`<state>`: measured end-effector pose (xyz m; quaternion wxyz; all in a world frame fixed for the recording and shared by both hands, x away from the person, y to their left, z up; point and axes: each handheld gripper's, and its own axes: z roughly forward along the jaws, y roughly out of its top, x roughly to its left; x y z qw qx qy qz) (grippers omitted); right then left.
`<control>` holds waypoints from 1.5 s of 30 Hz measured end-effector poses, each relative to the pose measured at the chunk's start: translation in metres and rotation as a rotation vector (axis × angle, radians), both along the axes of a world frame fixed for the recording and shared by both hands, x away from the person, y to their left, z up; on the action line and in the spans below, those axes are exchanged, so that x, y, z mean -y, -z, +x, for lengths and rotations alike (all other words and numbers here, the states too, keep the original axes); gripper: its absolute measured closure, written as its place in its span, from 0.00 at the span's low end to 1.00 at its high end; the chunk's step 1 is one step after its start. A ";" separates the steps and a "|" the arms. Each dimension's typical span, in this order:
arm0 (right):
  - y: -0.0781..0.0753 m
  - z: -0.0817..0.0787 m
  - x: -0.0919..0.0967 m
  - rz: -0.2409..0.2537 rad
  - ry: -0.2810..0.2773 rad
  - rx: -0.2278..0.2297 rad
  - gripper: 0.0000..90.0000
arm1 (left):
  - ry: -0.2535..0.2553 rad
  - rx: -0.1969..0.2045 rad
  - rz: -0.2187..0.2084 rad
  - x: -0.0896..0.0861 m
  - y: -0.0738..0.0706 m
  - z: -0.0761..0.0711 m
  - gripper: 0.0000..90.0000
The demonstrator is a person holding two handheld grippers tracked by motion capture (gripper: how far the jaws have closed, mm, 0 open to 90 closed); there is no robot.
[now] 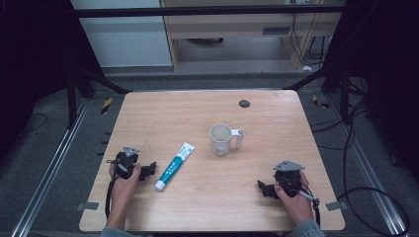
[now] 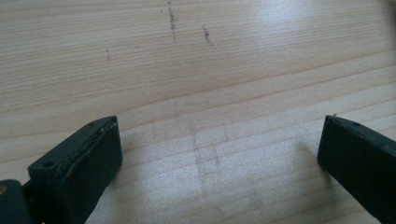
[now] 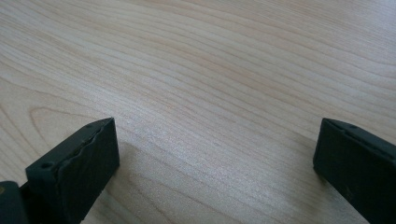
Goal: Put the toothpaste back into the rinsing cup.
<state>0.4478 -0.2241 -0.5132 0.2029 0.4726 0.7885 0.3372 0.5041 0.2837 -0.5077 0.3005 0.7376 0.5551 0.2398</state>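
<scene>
Wooden table (image 1: pixel 207 207) bears toothpaste tube (image 1: pixel 175 166), near it a white mug (image 1: pixel 221 139).

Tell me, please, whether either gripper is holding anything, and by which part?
Nothing is held: the left gripper and right gripper are open over bare table.

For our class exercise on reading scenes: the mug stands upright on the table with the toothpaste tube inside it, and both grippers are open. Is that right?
Not quite. The tube lies flat on the table, apart from the mug, as the high view shows. The mug does stand upright, and the left gripper and right gripper are open.
</scene>
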 end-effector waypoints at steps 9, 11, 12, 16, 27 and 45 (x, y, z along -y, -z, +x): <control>0.000 0.003 0.001 -0.003 -0.015 0.002 0.00 | 0.000 0.031 -0.021 0.001 -0.002 0.001 0.04; 0.000 0.004 0.000 0.001 -0.017 0.000 0.00 | -0.008 0.078 0.001 0.004 -0.009 -0.004 0.04; 0.000 0.004 0.001 -0.004 -0.019 0.003 0.00 | -0.012 0.096 0.017 0.006 -0.011 -0.007 0.04; 0.000 0.004 0.000 0.000 -0.013 -0.002 0.00 | -0.024 0.159 -0.032 0.011 -0.020 -0.019 0.04; 0.000 0.007 -0.002 -0.001 -0.015 0.000 0.00 | 0.107 0.087 0.023 0.053 -0.081 -0.012 0.05; 0.000 0.008 -0.003 0.002 0.016 0.000 0.01 | 0.245 -0.043 0.208 0.119 -0.105 -0.008 0.09</control>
